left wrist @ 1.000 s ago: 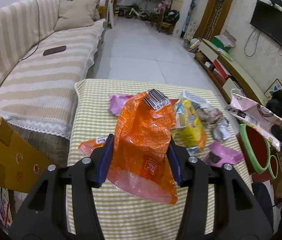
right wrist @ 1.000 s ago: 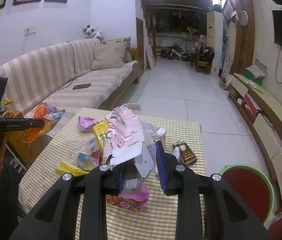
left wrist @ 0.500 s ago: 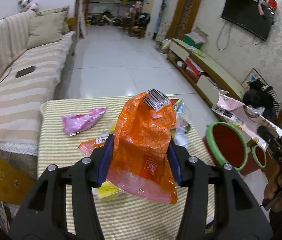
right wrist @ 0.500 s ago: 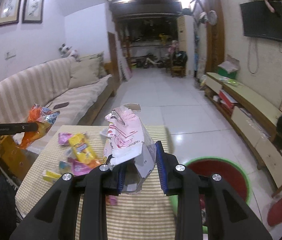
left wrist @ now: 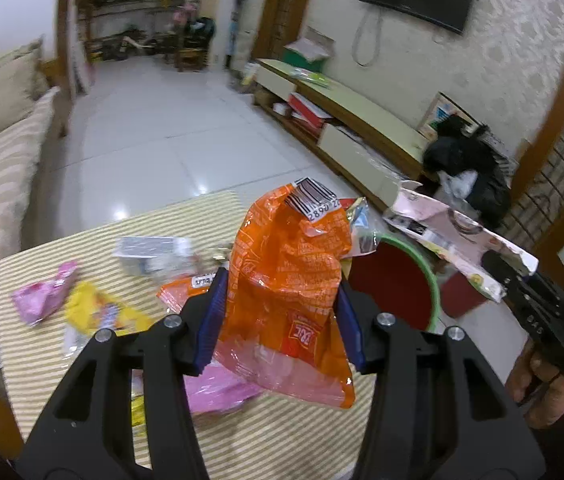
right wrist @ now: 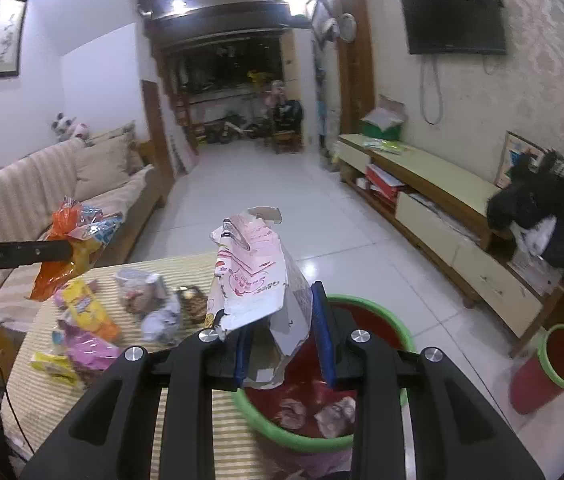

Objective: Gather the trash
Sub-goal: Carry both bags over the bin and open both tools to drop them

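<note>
my left gripper [left wrist: 282, 312] has its jaws clamped across the middle of a crinkly orange plastic snack bag [left wrist: 288, 280], light and limp, its lower end drooping above the striped tabletop [left wrist: 34, 376]. my right gripper [right wrist: 284, 344] has its jaws pinched on a torn pink-and-white paper packet [right wrist: 256, 276], stiffer and upright, over the green-rimmed red basin [right wrist: 302, 438]. further off, loose wrappers like the yellow foil packet [right wrist: 88, 312] look slippery, best nipped at a crumpled edge.
</note>
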Demonstrator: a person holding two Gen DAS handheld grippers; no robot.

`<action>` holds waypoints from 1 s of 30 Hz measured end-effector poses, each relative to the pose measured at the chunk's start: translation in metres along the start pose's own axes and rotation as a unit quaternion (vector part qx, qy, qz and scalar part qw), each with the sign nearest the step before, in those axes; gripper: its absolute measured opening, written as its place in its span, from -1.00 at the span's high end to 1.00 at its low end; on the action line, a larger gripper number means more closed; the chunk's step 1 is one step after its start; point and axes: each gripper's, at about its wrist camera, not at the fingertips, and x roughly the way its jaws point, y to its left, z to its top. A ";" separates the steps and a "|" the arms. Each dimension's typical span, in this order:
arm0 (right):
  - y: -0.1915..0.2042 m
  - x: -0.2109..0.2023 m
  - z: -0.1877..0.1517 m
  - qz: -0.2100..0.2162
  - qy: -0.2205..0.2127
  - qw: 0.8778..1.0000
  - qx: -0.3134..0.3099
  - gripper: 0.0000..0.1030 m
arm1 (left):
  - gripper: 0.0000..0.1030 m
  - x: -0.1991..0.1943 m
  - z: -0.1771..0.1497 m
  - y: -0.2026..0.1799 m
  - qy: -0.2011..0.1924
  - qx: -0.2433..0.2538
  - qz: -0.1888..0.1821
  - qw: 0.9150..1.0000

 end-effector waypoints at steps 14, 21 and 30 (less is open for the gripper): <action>-0.059 0.025 -0.015 -0.044 0.054 0.997 0.040 0.48 | 0.06 0.079 0.012 -0.087 0.048 0.041 -0.061 0.996; -0.072 0.041 -0.022 -0.046 0.071 0.995 0.049 0.48 | 0.06 0.105 0.010 -0.103 0.072 0.045 -0.077 0.993; -0.079 0.061 -0.029 -0.049 0.096 0.992 0.060 0.48 | 0.05 0.128 0.012 -0.107 0.091 0.042 -0.076 0.992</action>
